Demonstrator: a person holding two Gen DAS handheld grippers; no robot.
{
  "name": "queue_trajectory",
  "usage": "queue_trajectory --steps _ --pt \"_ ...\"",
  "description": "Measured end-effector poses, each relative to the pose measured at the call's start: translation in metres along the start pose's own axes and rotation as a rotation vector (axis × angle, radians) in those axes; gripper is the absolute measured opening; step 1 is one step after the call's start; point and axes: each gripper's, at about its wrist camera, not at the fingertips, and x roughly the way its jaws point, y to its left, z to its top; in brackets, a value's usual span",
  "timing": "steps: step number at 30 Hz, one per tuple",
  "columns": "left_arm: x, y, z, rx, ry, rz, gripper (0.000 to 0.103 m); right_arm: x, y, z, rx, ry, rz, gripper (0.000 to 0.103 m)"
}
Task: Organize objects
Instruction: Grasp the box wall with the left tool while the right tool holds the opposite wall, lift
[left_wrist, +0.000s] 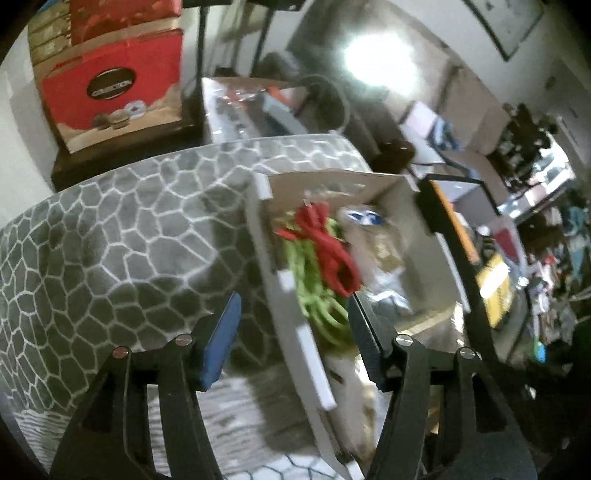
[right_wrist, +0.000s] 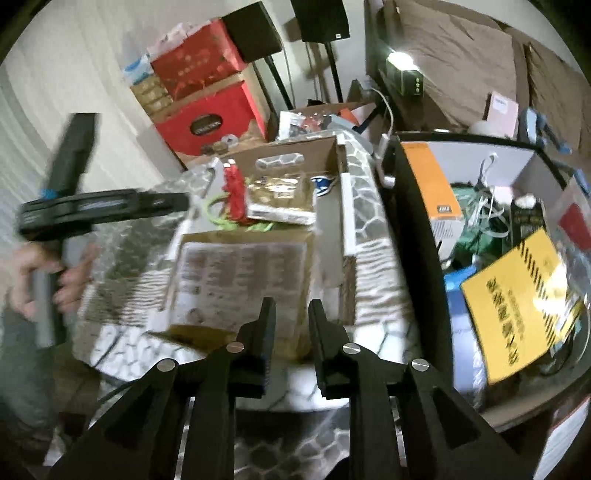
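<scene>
While the left tool (left_wrist: 291, 339) gapes empty over the box (left_wrist: 291, 295) and the right tool (right_wrist: 291, 325) hangs nearly closed and empty, either could snag the red cord (left_wrist: 328, 243).

Left wrist cam: steep downward look, close over cardboard box (left_wrist: 369, 236) edge & grey patterned mat (left_wrist: 122, 236).
Right wrist cam: angled down from nearer side, wider view, incl. black bin (right_wrist: 417, 206) at right.
Shared: box, mat, red cartons (left_wrist: 110, 92) in bkgd.
</scene>
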Motion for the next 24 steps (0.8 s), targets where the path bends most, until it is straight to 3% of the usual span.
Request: queue_trajectory --steps 5,14,16,20,22,24 --pt "0.021 0.003 0.009 -0.014 0.024 0.037 0.057 0.004 0.01 -0.023 0.065 0.059 0.135 0.027" --pt "0.039 0.005 0.015 -0.048 0.034 0.091 0.052 0.036 0.016 -0.03 0.198 0.081 0.181 0.028" --pt "0.043 0.009 0.015 -0.068 0.039 0.114 0.038 0.038 0.013 -0.03 0.246 0.077 0.205 0.029" --pt "0.05 0.012 0.014 -0.098 0.048 0.096 0.034 0.041 0.009 -0.034 0.288 0.075 0.212 0.029" --pt "0.051 0.008 0.012 -0.094 0.045 0.081 0.02 0.043 0.006 -0.039 0.328 0.069 0.212 0.032" --pt "0.05 0.0 0.012 -0.081 0.035 0.117 0.018 0.044 0.001 -0.044 0.39 0.053 0.239 0.034"
